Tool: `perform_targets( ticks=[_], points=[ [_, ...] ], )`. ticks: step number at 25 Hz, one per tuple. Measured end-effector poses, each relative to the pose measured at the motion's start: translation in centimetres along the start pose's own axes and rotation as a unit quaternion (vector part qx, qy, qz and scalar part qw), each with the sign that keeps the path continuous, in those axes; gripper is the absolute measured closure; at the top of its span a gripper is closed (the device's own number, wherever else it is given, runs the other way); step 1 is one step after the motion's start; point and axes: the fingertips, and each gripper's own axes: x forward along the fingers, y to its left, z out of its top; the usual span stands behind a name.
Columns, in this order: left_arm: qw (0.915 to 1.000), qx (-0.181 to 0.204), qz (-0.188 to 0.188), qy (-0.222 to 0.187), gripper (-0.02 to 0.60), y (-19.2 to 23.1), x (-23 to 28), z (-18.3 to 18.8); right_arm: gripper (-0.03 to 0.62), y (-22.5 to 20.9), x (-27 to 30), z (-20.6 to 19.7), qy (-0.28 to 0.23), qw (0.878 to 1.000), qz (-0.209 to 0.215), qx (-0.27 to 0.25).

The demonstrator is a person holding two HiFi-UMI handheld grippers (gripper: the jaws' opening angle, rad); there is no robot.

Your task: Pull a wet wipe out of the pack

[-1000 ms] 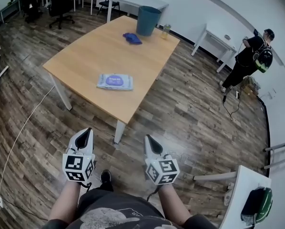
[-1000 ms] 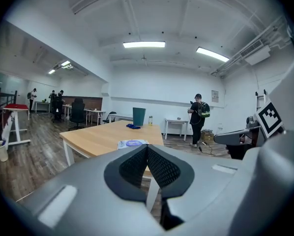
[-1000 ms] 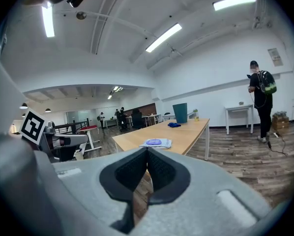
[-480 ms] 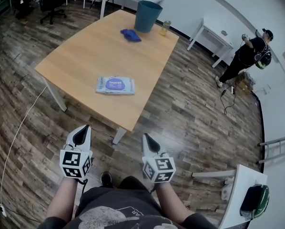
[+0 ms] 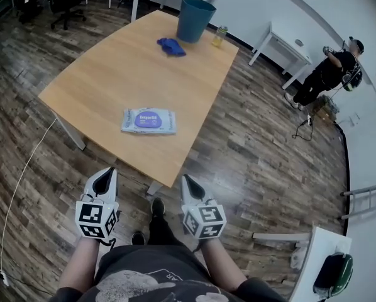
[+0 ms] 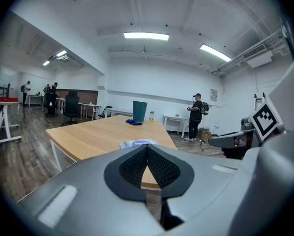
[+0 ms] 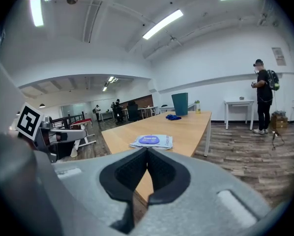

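Observation:
A flat wet-wipe pack (image 5: 149, 121) with a purple oval lid lies near the front of the wooden table (image 5: 106, 80); it also shows in the left gripper view (image 6: 138, 143) and the right gripper view (image 7: 151, 141). My left gripper (image 5: 105, 177) is held over the floor just short of the table's near corner, shut with nothing in it. To its right my right gripper (image 5: 188, 184) is also shut and empty. Both point toward the table, well short of the pack.
At the table's far end stand a teal bin (image 5: 195, 19), a crumpled blue cloth (image 5: 170, 45) and a small bottle (image 5: 219, 36). A person (image 5: 331, 74) stands at the right by a white desk (image 5: 285, 51). A cable (image 5: 24, 175) runs over the floor at left.
Both grippers and the head view have come closer to the table; the pack now lies nearer to them. The jaws stayed shut.

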Motion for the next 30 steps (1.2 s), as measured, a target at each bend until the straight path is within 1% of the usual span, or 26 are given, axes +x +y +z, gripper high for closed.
perform_targets(
  ticks=[4,8,13,18,20,23,24,26,30],
  points=[
    [0.9998,0.006,0.018,0.003,0.563,1.1,2.3,0.7,0.603,-0.5,4.1,1.4,0.002,1.0,0.027,-0.01],
    [0.9996,0.014,0.024,0.006,0.562,1.6,5.7,1.6,0.603,-1.5,8.2,2.7,0.01,0.999,0.05,-0.014],
    [0.9994,0.013,0.028,0.015,0.561,1.6,9.4,2.3,0.603,-3.1,12.1,3.1,0.033,0.997,0.071,-0.023],
    [0.999,0.009,0.029,0.032,0.557,1.5,12.4,2.2,0.603,-4.7,15.4,2.7,0.07,0.993,0.088,-0.032],
    [0.9988,0.011,0.026,0.041,0.528,1.4,13.6,1.7,0.603,-5.3,16.5,2.6,0.076,0.992,0.091,-0.032],
    [0.9979,0.012,0.037,0.052,0.525,2.1,15.0,1.1,0.603,-5.8,17.8,2.2,0.083,0.991,0.097,-0.034],
    [0.9976,0.012,0.044,0.053,0.527,2.4,15.3,1.0,0.603,-5.8,18.2,1.9,0.086,0.991,0.099,-0.038],
    [0.9971,0.013,0.054,0.053,0.562,2.7,15.7,1.2,0.603,-5.7,18.8,1.5,0.093,0.989,0.103,-0.049],
    [0.997,0.017,0.053,0.054,0.563,2.6,16.6,1.7,0.603,-5.4,20.6,1.0,0.105,0.986,0.113,-0.064]
  ],
)
